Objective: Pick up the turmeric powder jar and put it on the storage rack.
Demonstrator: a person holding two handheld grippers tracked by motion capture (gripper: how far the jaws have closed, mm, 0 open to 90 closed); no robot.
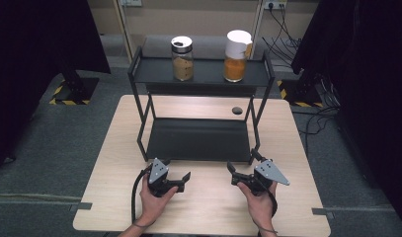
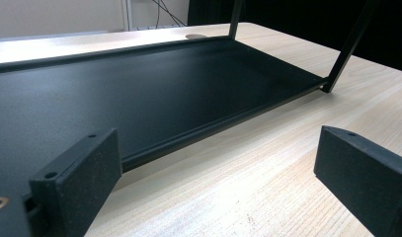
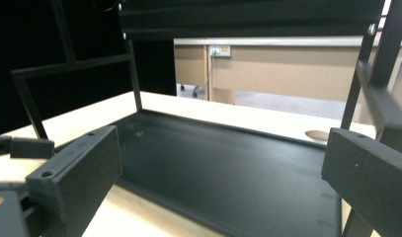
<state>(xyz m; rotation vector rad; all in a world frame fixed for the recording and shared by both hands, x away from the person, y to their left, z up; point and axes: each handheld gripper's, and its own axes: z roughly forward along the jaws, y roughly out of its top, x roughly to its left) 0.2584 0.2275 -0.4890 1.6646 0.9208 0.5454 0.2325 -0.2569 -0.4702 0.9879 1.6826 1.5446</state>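
You have a light wooden table (image 1: 208,197) before you, and a black two-tier metal shelf rack (image 1: 198,138) stands on its far half, toward twelve o'clock. On the rack's top shelf (image 1: 206,73), a glass jar of brownish powder (image 1: 182,58) sits at about eleven o'clock, and a white-capped jar of orange powder (image 1: 236,55) at one o'clock. The table's cable hole (image 1: 236,110) lies behind the lower shelf (image 1: 198,140).

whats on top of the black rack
Two jars stand on the rack's top shelf: a clear jar of brownish powder and a white-topped jar of orange powder. The lower shelf looks bare.
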